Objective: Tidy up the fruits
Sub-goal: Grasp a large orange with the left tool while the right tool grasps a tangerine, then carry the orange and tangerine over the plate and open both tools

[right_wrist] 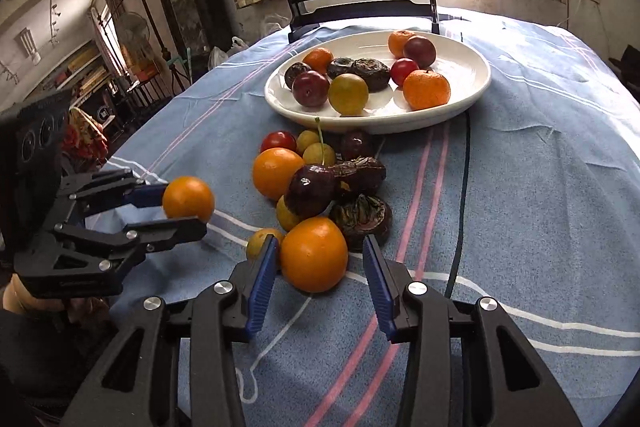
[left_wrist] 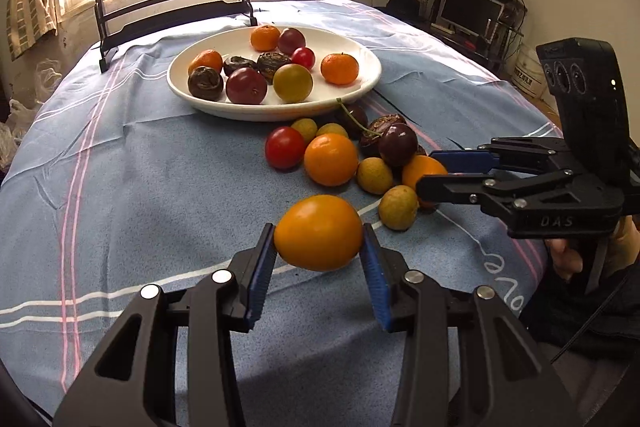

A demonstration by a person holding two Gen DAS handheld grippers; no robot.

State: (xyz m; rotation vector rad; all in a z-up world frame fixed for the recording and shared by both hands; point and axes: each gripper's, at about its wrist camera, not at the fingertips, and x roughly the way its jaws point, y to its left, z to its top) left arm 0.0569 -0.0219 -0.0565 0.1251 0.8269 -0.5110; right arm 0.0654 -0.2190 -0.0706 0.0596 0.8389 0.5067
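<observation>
While left gripper grips orange fruit between blue pads, jaws part-closed on its sides, fruit clear of blue cloth. Beyond jaws: loose fruit pile, then white plate holding nine fruits: three orange, one yellow-green, rest dark or red.

Right wrist view: right gripper jaws spread, released, straddling second orange; left pad touching or nearly, cannot tell. Skin smooth, glossy. Pile just ahead of jaws.

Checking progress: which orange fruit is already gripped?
The oval one in the left gripper, orange fruit, lifted; the right gripper only straddles another, unclamped.
</observation>
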